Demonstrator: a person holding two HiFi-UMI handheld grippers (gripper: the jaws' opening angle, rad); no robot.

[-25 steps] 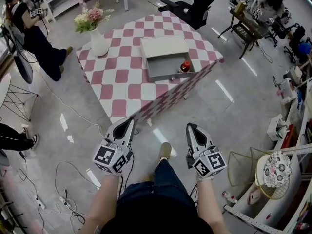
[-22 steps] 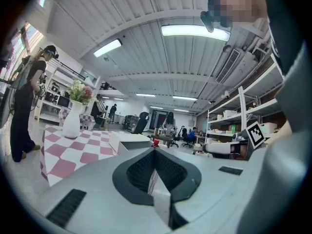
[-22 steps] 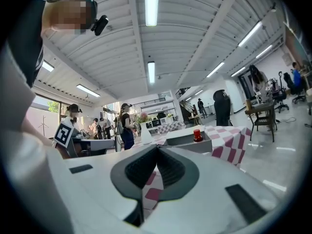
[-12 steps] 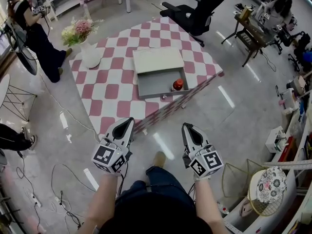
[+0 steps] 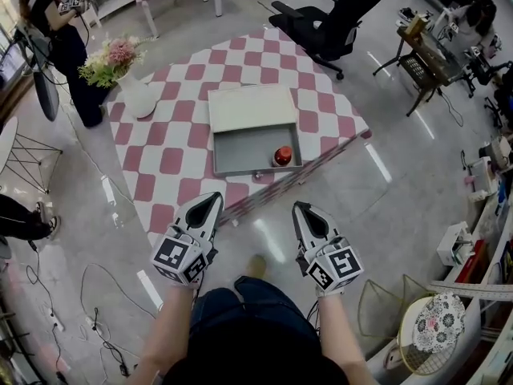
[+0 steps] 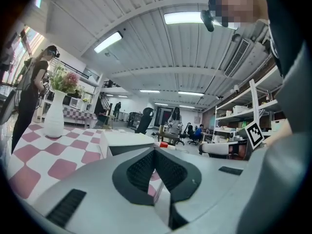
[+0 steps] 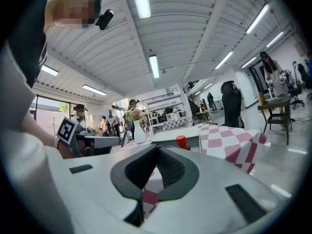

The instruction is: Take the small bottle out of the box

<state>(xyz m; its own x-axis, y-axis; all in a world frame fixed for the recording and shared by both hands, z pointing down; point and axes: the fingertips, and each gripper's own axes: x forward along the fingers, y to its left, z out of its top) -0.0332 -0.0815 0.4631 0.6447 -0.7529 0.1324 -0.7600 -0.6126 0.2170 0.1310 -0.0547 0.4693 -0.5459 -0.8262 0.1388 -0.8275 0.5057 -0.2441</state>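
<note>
A grey open box (image 5: 255, 149) lies on the pink-and-white checked table (image 5: 172, 163), its pale lid (image 5: 252, 107) folded back behind it. The small bottle with a red cap (image 5: 283, 156) stands upright in the box's right front corner. Both grippers hang over the floor, short of the table's front edge. My left gripper (image 5: 212, 200) is shut and empty, and my right gripper (image 5: 301, 209) is too. In the right gripper view the bottle (image 7: 182, 142) shows just beyond the shut jaws (image 7: 157, 150). The left gripper (image 6: 155, 152) points at the box (image 6: 126, 141).
A white vase of flowers (image 5: 135, 95) stands on the table's far left corner. A black office chair (image 5: 333, 14) sits behind the table and a person (image 5: 60, 34) stands far left. Cables (image 5: 100, 327) lie on the floor at left; a wire stand (image 5: 385, 307) and shelving are at right.
The table and box have slid down and left in the head view, closer to the grippers. Both grippers stay shut, held side by side.
</note>
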